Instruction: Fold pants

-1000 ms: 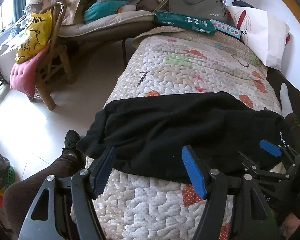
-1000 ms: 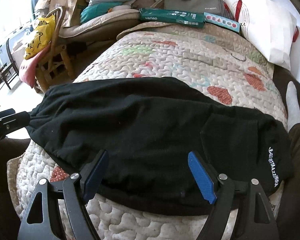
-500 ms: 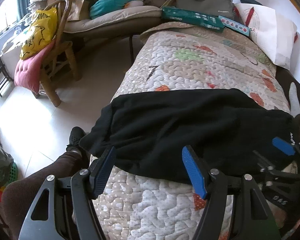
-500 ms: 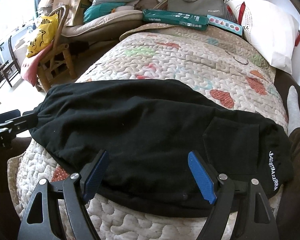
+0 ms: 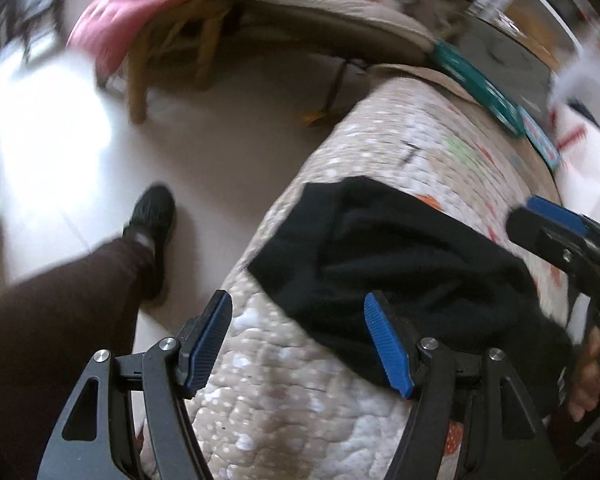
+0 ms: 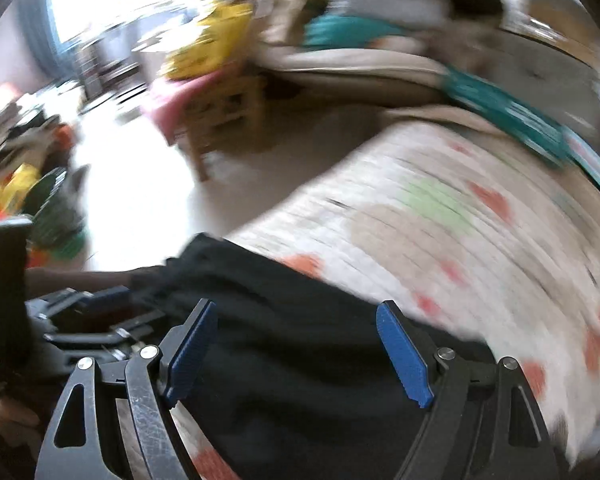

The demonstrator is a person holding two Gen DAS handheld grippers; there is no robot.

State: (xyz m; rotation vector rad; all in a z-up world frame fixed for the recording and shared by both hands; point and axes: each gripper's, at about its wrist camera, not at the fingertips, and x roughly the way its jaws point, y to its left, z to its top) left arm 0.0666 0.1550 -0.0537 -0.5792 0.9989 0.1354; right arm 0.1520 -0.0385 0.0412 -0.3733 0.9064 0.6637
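The black pants [image 5: 400, 264] lie across the quilted bed cover [image 5: 284, 408], their left end near the bed's edge. My left gripper [image 5: 300, 344] is open and empty, just short of the pants' near left edge. My right gripper [image 6: 300, 350] is open and empty, low over the black cloth [image 6: 300, 380]. It also shows at the right of the left wrist view [image 5: 556, 220]. The left gripper shows at the left edge of the right wrist view [image 6: 92, 320]. Both views are blurred by motion.
The floor [image 5: 220, 152] drops off left of the bed, with my leg and black shoe [image 5: 152, 220] beside it. A wooden chair [image 5: 172, 56] with a pink cushion stands beyond. Teal boxes [image 5: 476, 84] lie at the bed's far end.
Both grippers have swung left toward the pants' left end and the bed's edge. Both stay open and empty. The pants lie as before.
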